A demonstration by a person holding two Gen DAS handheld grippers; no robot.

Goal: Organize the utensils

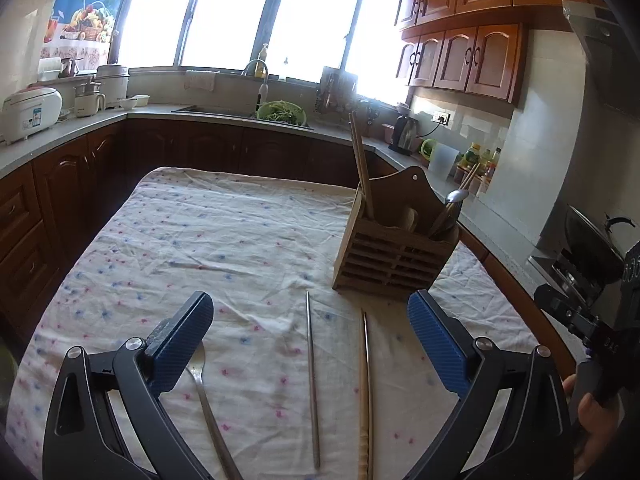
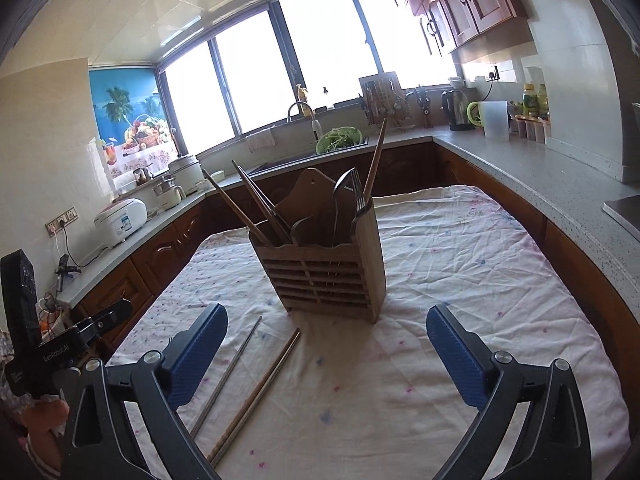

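The fork [image 1: 208, 408] is partly covered by a left pad [image 1: 182, 346], and its handle is cut off by the lower edge. The wooden chopstick [image 1: 366, 400] is cut off there too. The lower ends of the utensils in the holder [image 2: 332, 276] are hidden by its slatted wall.

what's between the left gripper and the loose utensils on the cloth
Nothing visible. The left gripper is open above bare cloth, with the metal chopstick and wooden chopstick lying between its fingers and the fork beside its left finger.
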